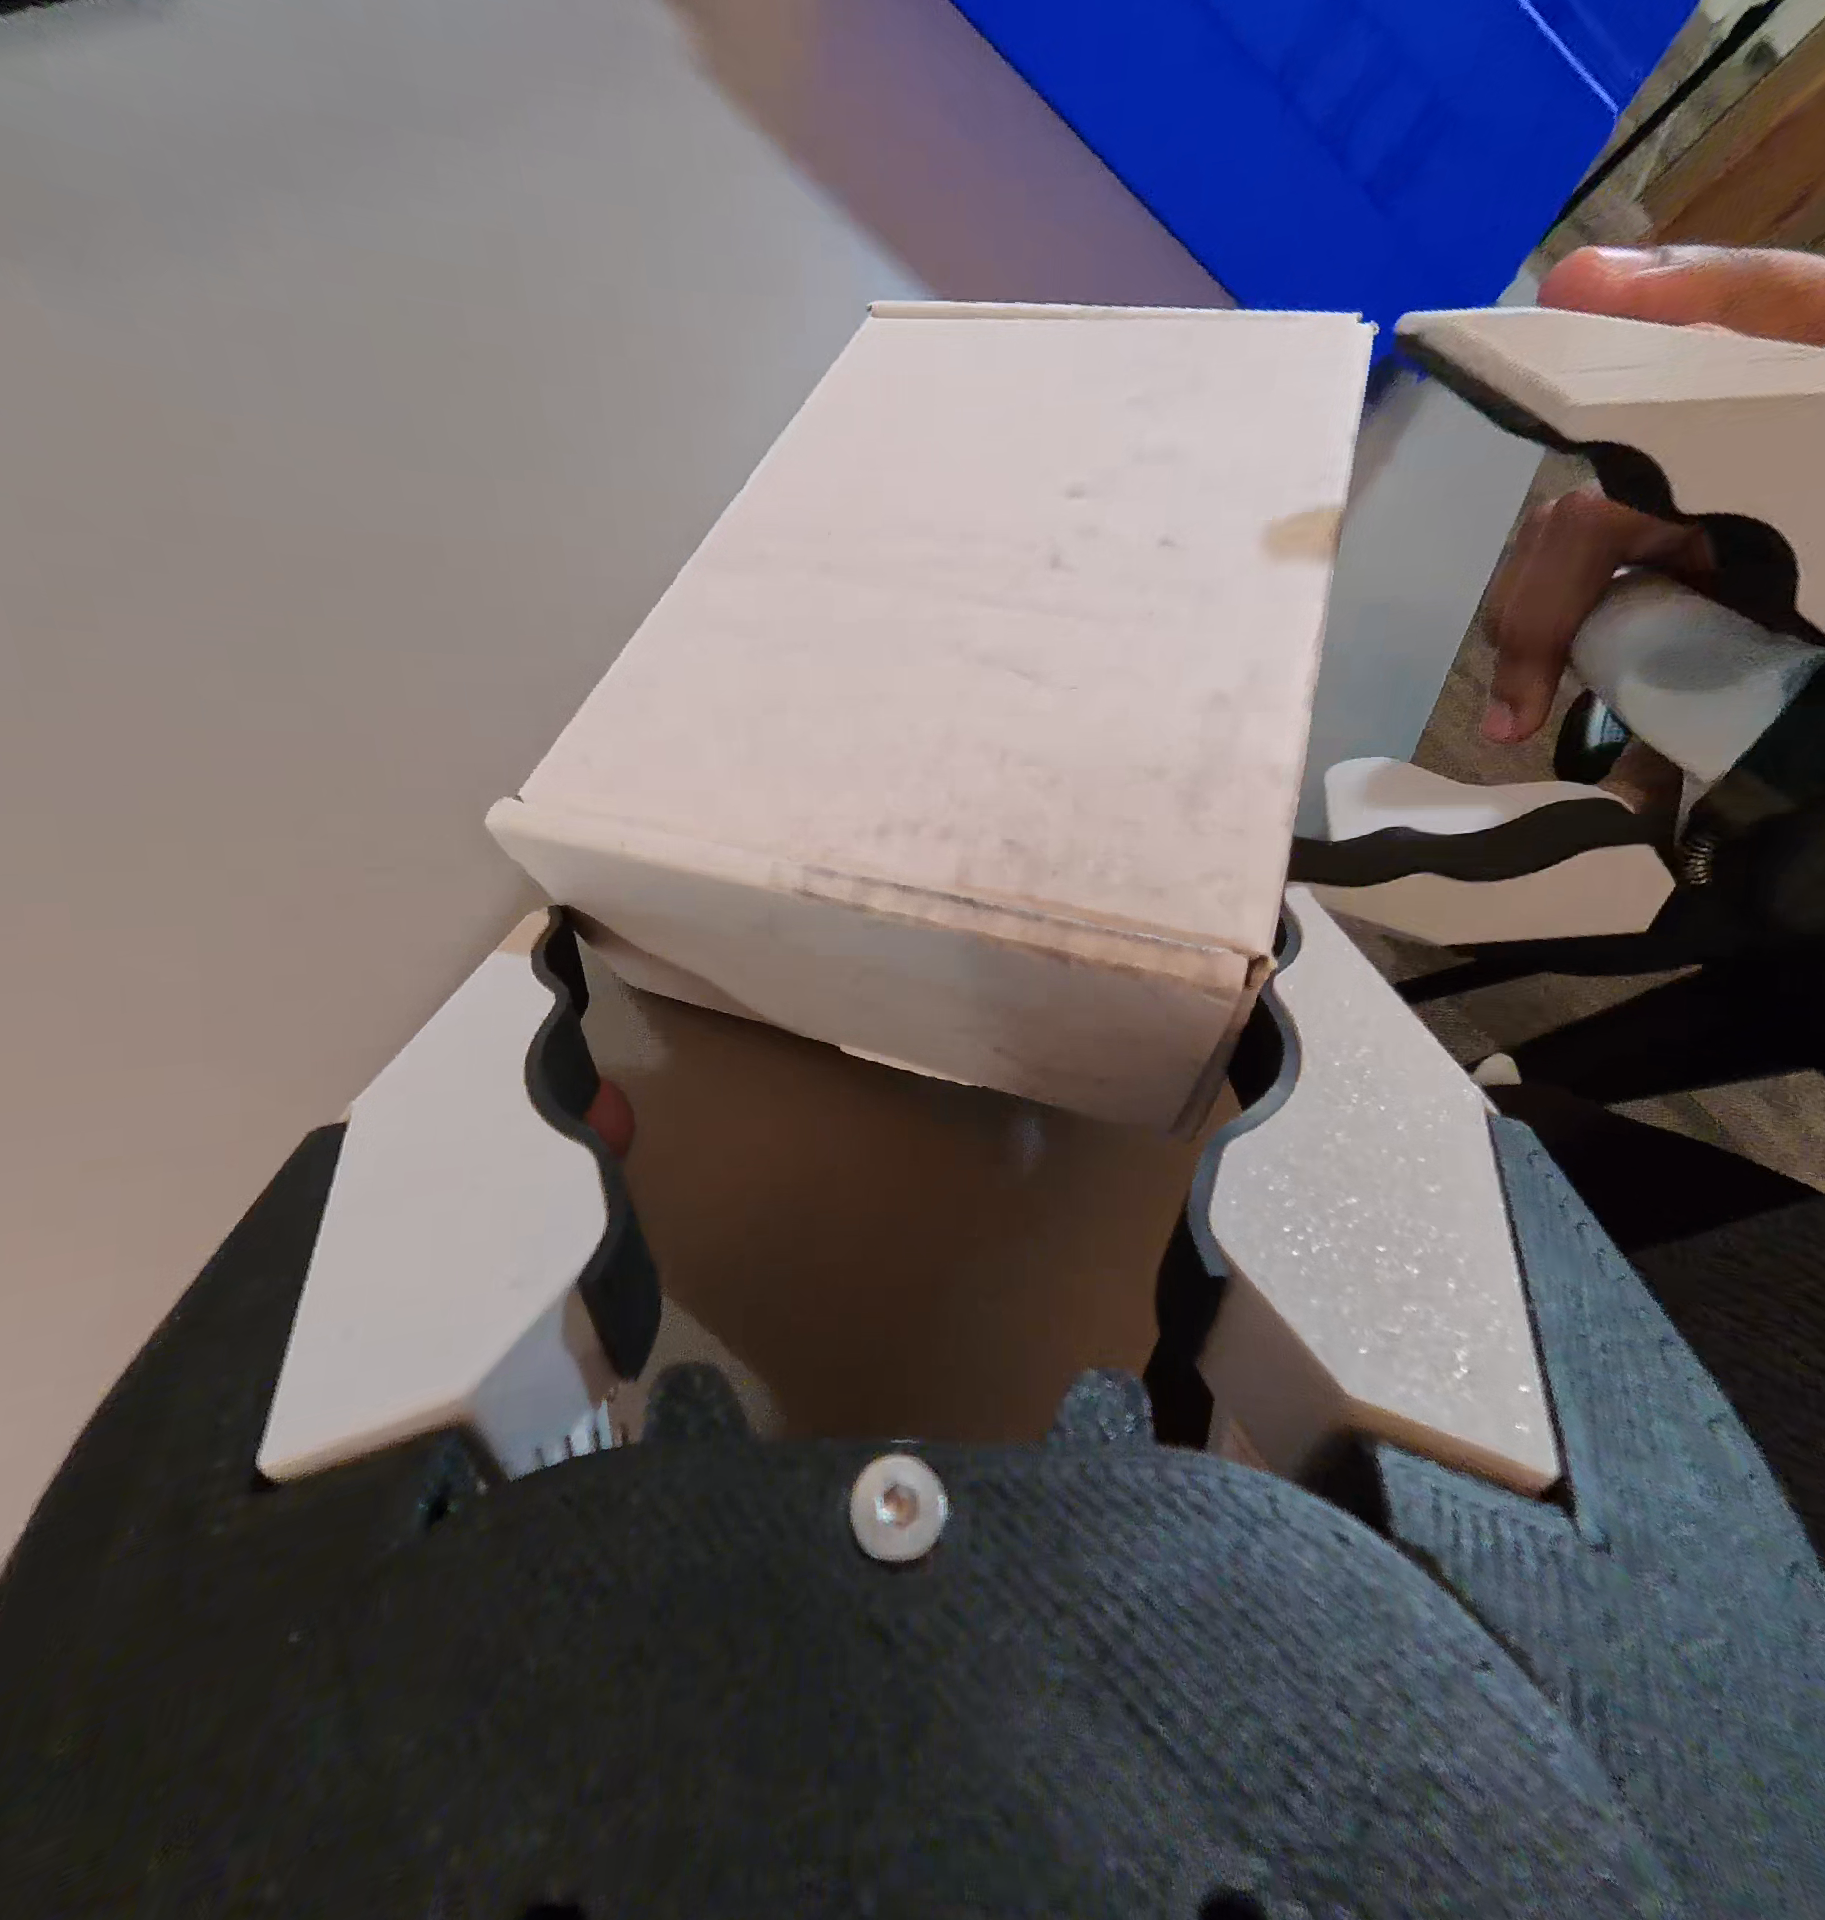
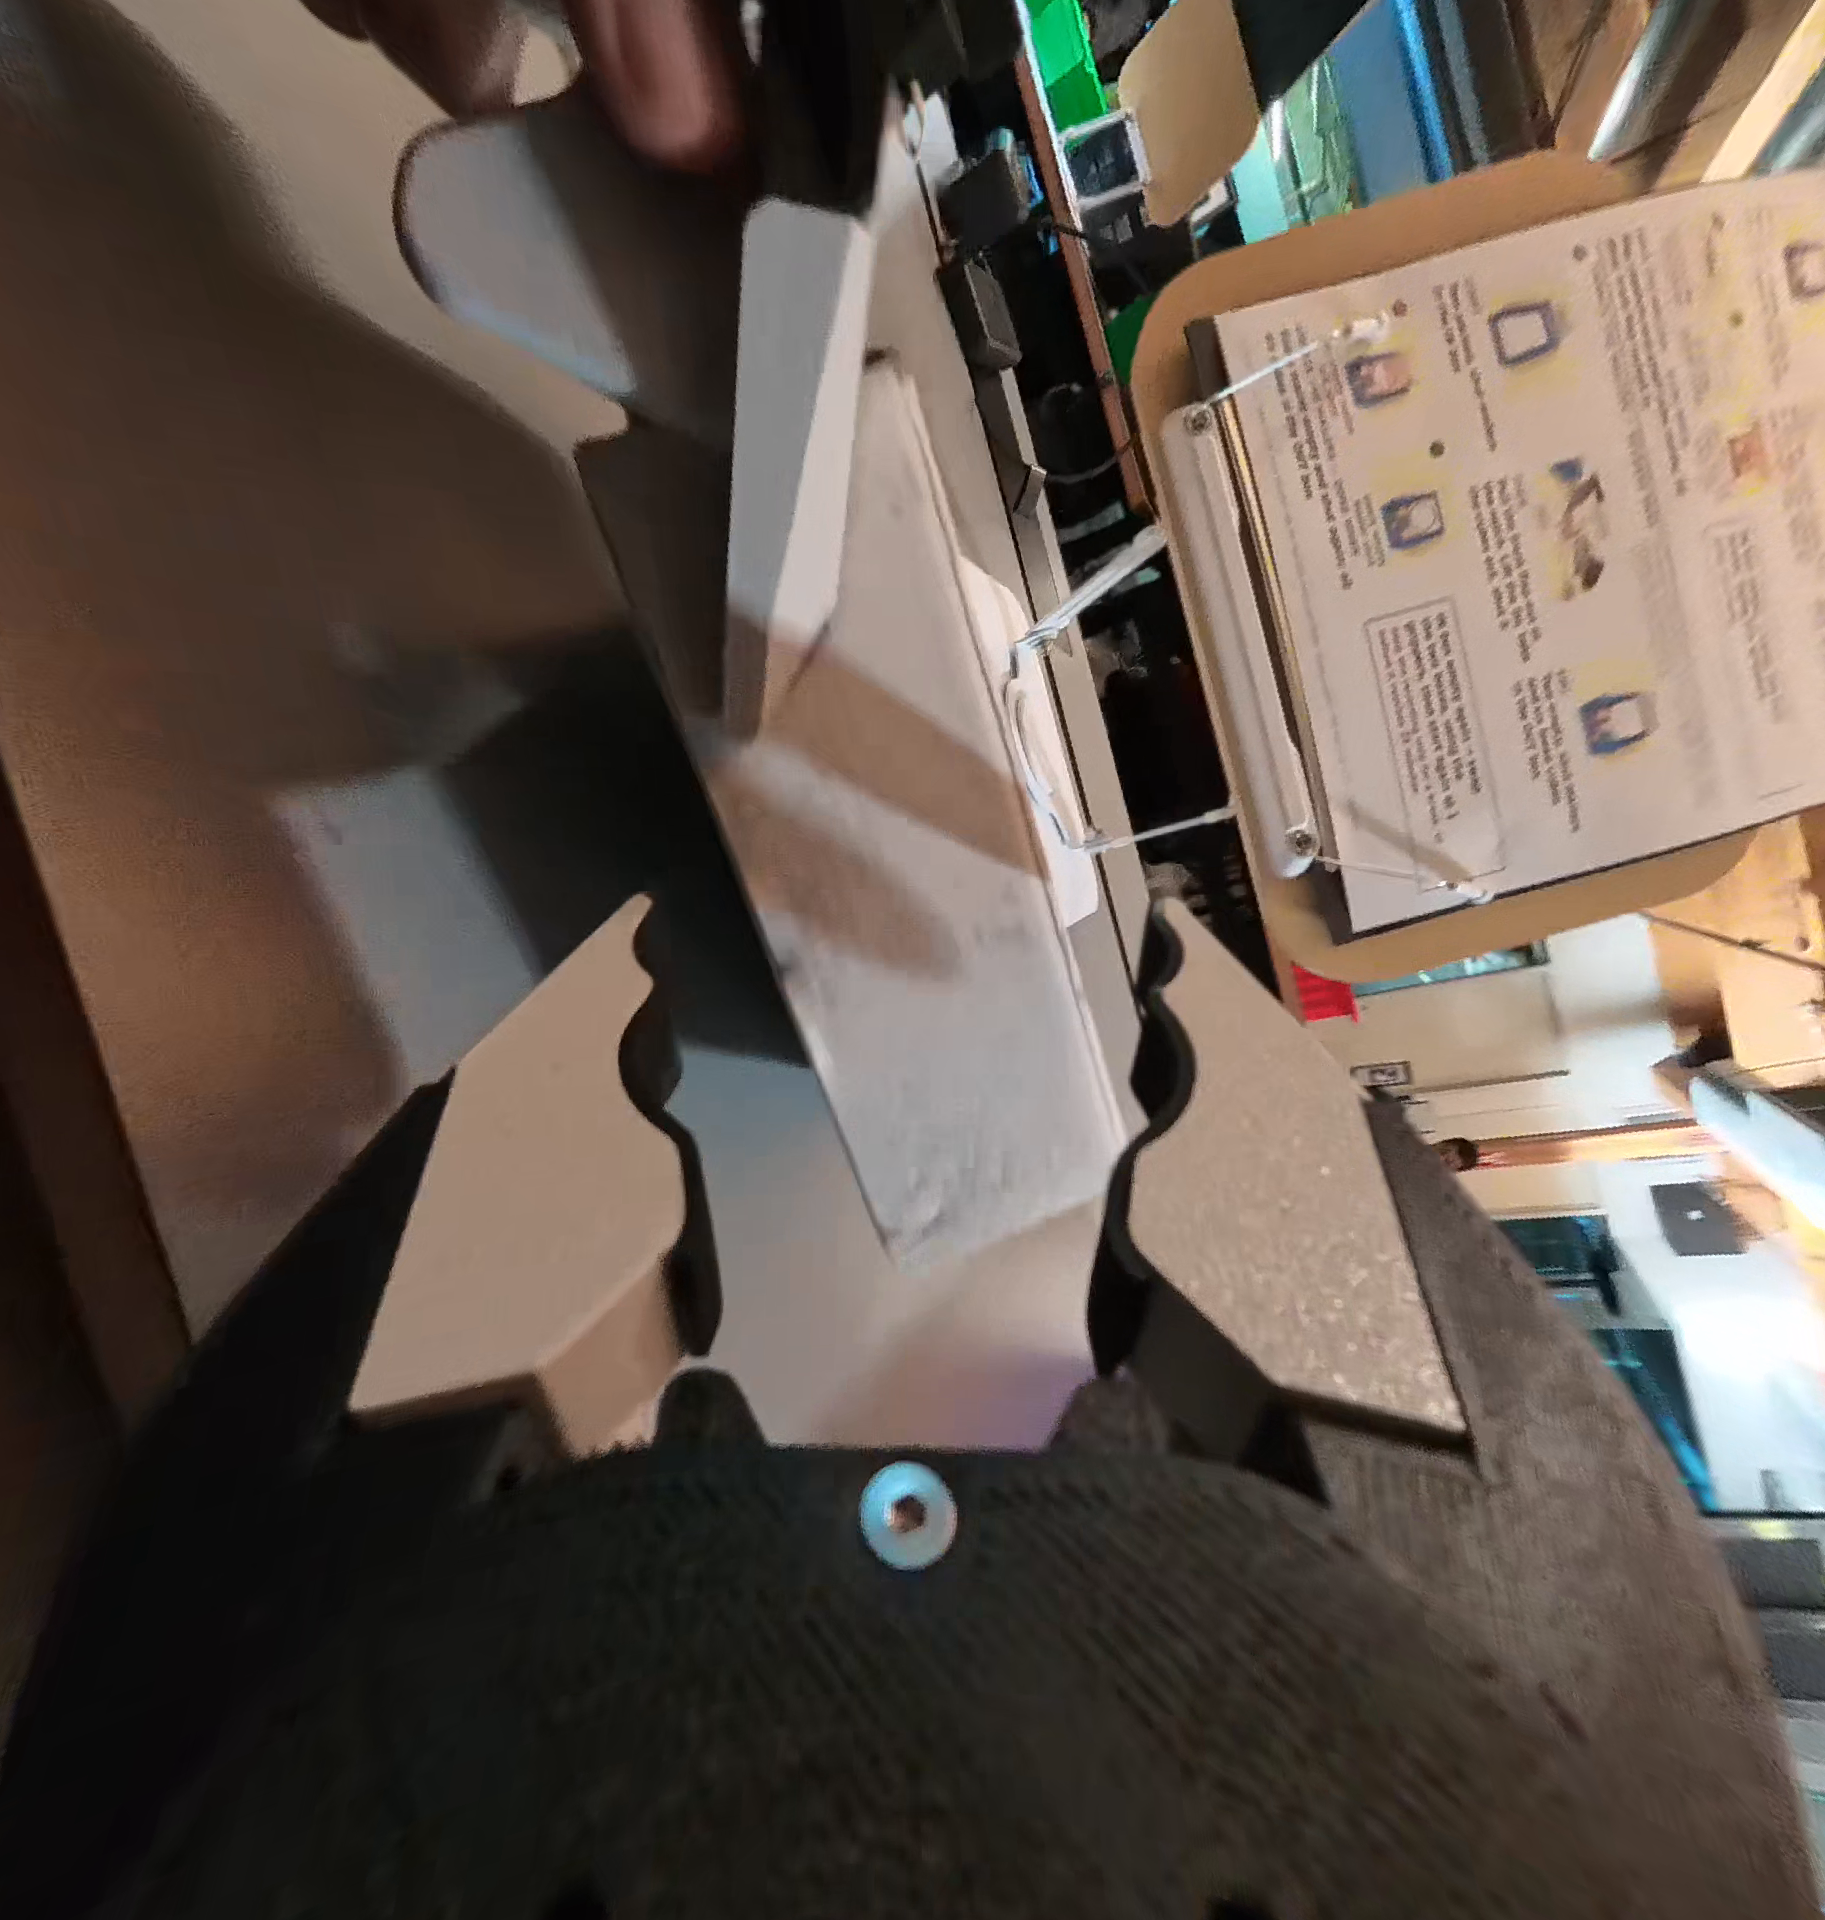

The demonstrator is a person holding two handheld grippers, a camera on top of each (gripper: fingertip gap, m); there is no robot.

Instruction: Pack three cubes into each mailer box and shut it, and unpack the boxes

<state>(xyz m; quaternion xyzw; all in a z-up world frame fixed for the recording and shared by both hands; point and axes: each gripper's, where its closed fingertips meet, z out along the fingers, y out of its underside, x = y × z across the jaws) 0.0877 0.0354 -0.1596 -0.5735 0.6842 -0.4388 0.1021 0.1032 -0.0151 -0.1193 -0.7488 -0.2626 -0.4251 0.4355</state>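
Between the left gripper (image 1: 913, 971) fingers — mailer box (image 1: 949, 644) clamped at its near end, lid down, long axis pointing away | right gripper (image 1: 1375, 582) just right of the box, spread wide, holding nothing — the free one.

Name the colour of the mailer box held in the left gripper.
White, scuffed grey: mailer box, left wrist view.

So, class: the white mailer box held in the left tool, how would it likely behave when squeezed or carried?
The mailer box is folded cardboard, so probably light, and its walls may flex under a hard squeeze. The left tool grips only its near end, so it might droop or pivot. Its scuffed, matte surface likely resists slipping.
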